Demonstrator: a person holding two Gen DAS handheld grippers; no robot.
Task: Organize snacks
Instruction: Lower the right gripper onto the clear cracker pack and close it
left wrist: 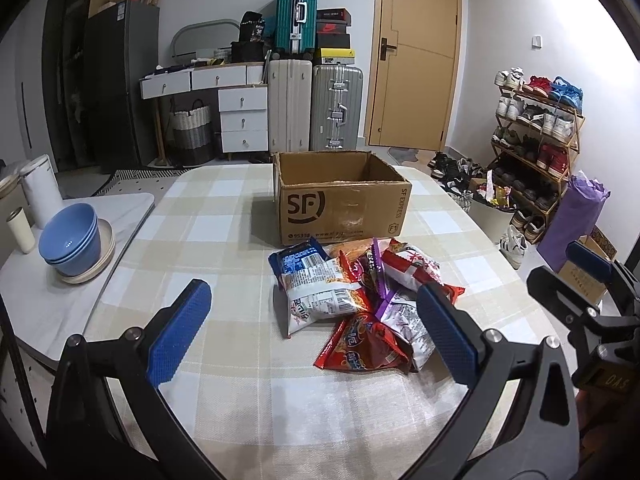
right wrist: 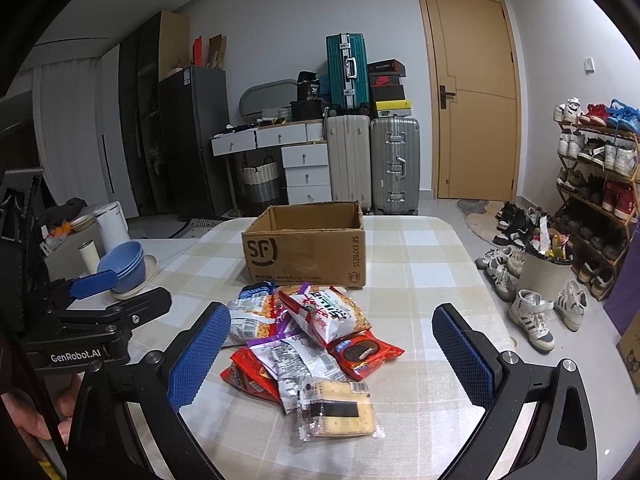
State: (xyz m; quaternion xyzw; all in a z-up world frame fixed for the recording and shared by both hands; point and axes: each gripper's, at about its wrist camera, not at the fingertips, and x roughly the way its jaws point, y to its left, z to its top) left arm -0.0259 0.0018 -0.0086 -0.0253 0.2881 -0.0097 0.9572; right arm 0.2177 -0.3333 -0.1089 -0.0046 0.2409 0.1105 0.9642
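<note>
Here, both the left gripper (left wrist: 316, 332) and right gripper (right wrist: 332, 356) gape wide, holding nothing, above the snack packets (right wrist: 312, 344) at frame centre; the cardboard box (right wrist: 306, 244) behind hides its interior.

Bench (right wrist: 424, 264) covered with a beige-and-white checked cloth. Directly on it: an open brown cardboard box (right wrist: 306, 250) toward the far edge, and, just in front of it, a heap of crinkly foil snack packets (right wrist: 308, 344).
</note>
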